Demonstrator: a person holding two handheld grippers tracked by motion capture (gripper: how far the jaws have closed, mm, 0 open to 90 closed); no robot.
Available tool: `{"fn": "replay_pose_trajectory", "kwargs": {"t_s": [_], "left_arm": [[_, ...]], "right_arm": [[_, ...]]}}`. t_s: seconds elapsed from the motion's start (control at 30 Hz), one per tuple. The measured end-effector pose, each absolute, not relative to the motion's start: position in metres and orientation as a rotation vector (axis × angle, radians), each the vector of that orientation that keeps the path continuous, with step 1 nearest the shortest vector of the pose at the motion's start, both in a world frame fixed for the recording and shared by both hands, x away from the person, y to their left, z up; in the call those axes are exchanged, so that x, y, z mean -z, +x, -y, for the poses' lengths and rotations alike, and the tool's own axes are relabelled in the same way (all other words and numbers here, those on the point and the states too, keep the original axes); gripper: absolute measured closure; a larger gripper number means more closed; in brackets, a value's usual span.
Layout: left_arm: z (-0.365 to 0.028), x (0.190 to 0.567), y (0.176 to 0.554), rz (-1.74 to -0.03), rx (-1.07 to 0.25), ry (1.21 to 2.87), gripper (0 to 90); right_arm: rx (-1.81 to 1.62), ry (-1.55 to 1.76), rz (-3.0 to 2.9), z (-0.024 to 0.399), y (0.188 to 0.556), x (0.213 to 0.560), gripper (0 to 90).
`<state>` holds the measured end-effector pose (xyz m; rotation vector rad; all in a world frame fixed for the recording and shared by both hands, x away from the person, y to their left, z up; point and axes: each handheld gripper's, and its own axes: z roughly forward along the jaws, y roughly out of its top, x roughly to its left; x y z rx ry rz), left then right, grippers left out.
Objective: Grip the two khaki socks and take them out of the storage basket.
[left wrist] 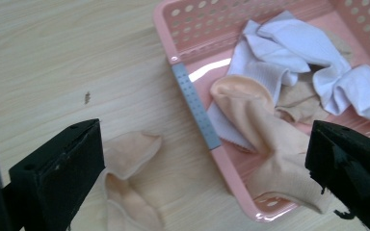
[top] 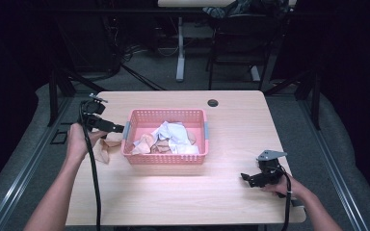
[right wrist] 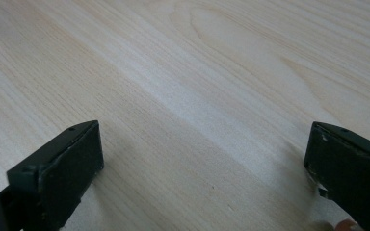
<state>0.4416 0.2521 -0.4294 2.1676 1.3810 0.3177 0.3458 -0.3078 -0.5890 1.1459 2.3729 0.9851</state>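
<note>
Lying beside the pink basket (left wrist: 195, 103), a peach sock (left wrist: 127, 159), seemingly unlabelled.

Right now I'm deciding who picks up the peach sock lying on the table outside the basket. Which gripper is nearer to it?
Left. The left gripper is open just above the peach sock beside the pink basket. The right gripper rests open, far across the table.

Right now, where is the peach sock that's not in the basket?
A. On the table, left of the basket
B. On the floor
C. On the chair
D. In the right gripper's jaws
A: the sock lies flat on the table, just outside the left wall of the basket.
</note>
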Motion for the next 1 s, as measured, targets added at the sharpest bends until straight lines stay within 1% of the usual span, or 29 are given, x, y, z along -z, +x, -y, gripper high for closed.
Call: {"fn": "replay_pose_trajectory", "kwargs": {"t_s": [0.4,0.73,0.8,0.87,1.0], "left_arm": [[-0.211,0.446,0.447,-1.282,-0.279,2.245,0.0],[-0.179,0.467,0.454,-1.230,-0.203,2.314,2.1],[-0.175,0.471,0.455,-1.228,-0.195,2.330,5.6],[-0.171,0.477,0.457,-1.233,-0.178,2.352,6.6],[-0.167,0.488,0.460,-1.254,-0.157,2.396,14.5]], "right_arm": [[-0.985,1.146,-2.373,0.308,0.346,0.589,0.0],[-0.983,1.144,-2.376,0.308,0.346,0.589,0.0],[-0.984,1.144,-2.375,0.308,0.346,0.589,0.0],[-0.984,1.142,-2.375,0.308,0.346,0.589,0.0],[-0.984,1.143,-2.373,0.308,0.346,0.589,0.0]]}}
